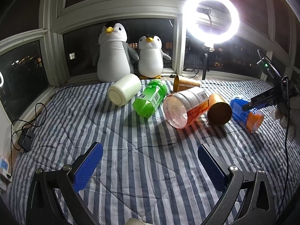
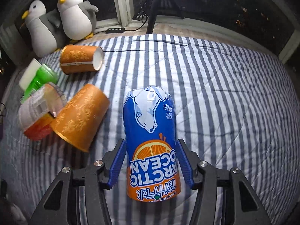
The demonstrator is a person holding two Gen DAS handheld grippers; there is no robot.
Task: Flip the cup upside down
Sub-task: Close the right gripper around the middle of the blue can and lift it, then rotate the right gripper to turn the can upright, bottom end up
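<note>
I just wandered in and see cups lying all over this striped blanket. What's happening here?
A person holds a gripper in each hand. The right gripper has its blue fingers on either side of the blue-and-orange Arctic Ocean cup, which lies on its side on the striped blanket. The left gripper hangs open and empty. The other cups, such as the green one, lie tipped over nearby.

The bedspread lay bare between the left fingers and just past them. Farther ahead, fallen cups made a row across the way. Right of the right fingers the stripes were bare. To their left, an orange cup lay close.
</note>
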